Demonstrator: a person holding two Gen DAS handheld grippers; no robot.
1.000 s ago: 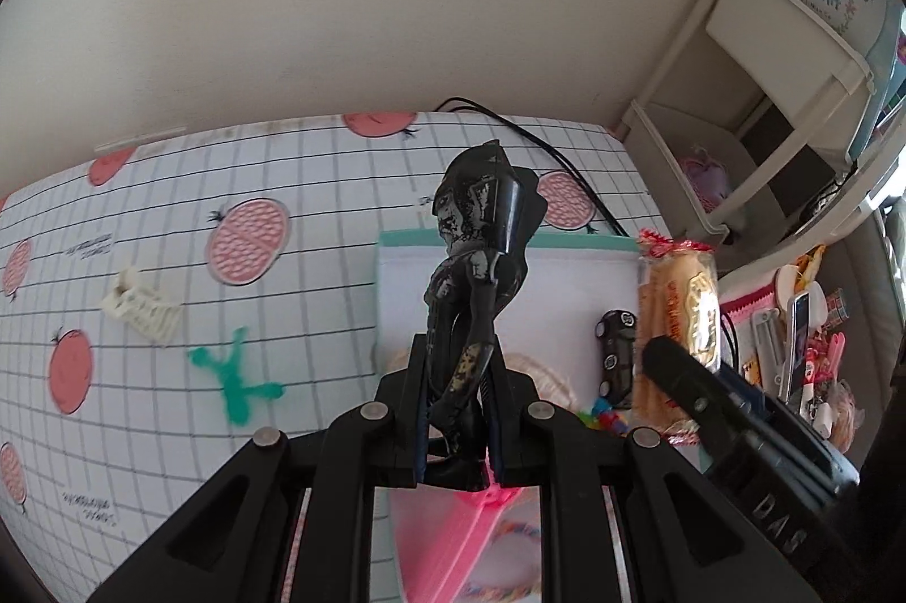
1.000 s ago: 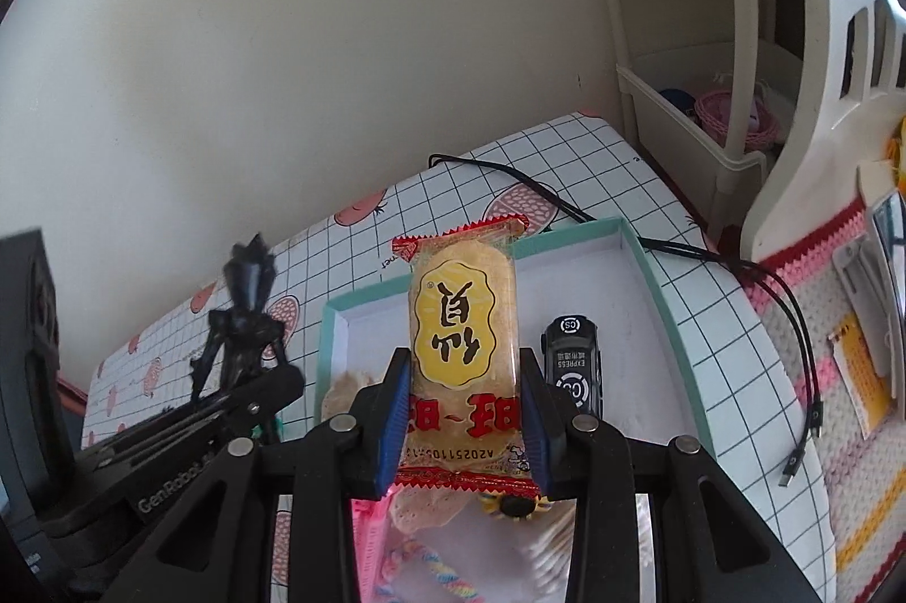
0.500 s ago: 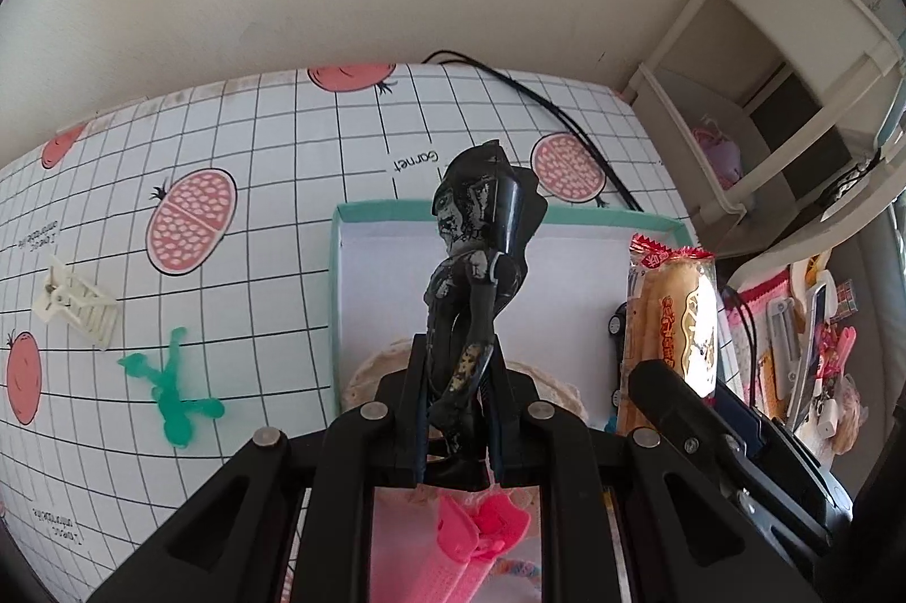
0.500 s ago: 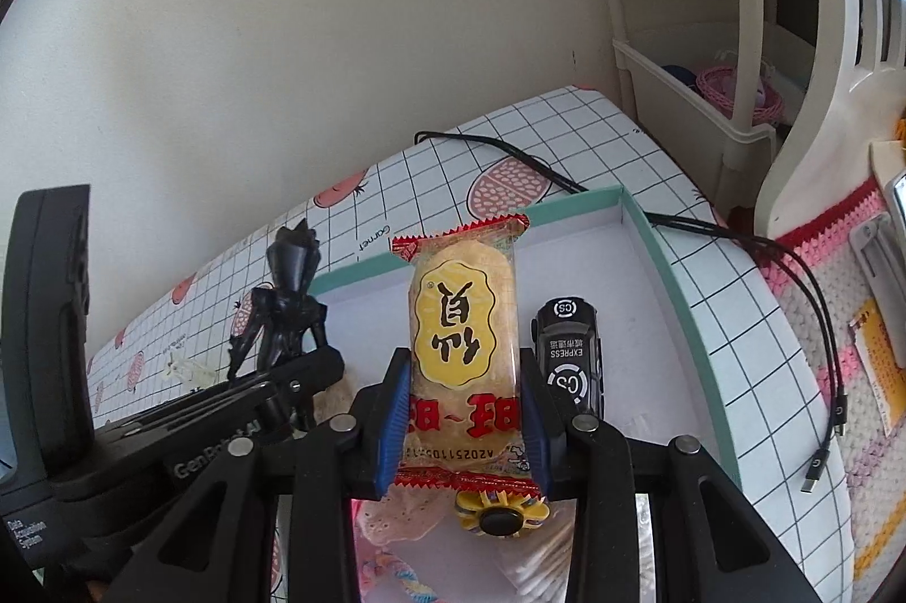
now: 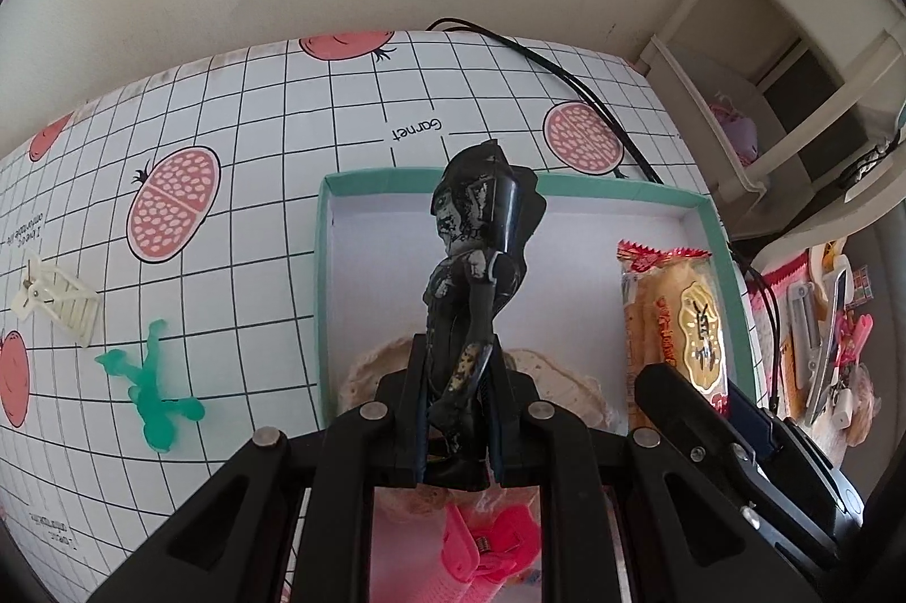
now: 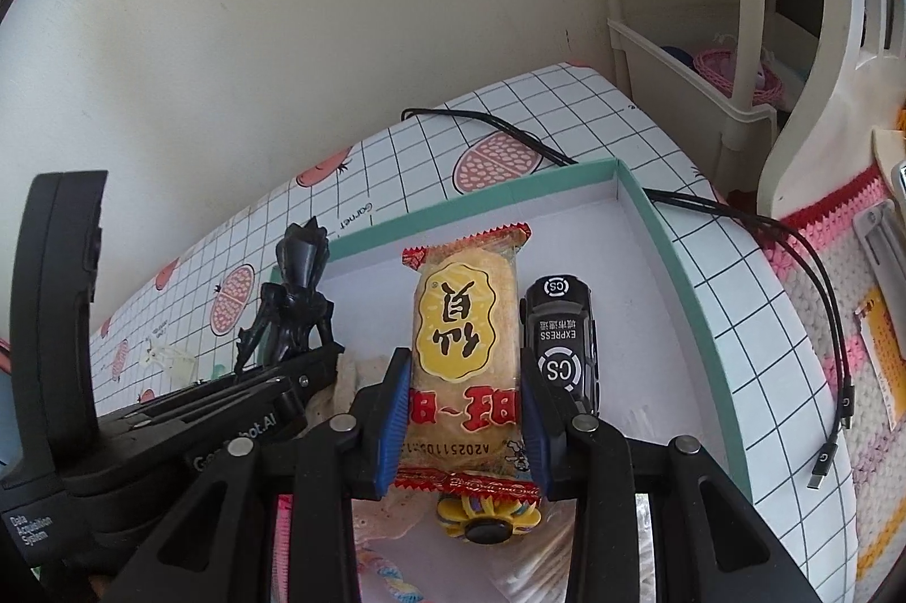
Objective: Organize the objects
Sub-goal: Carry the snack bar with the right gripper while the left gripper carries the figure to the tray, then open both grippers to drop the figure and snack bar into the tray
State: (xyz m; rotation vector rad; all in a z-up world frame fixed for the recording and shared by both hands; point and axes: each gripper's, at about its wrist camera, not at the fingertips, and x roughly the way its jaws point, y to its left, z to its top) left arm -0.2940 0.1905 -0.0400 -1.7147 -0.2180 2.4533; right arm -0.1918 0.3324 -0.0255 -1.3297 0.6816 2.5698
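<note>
Fingers of left gripper (image 5: 456,410) clamping black figurine (image 5: 478,263), right gripper (image 6: 464,410) pinching snack packet (image 6: 464,354)

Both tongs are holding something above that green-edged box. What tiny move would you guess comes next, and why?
Probably lower the snack packet, gripped in the right tongs, onto the bare white floor of the box and let go. It already hangs over the box beside the toy car. The left tongs could follow with the black figurine.

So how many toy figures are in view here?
2: a black figure held in the left gripper over the box, and a green figure lying on the tablecloth. Others may be hidden.
</note>
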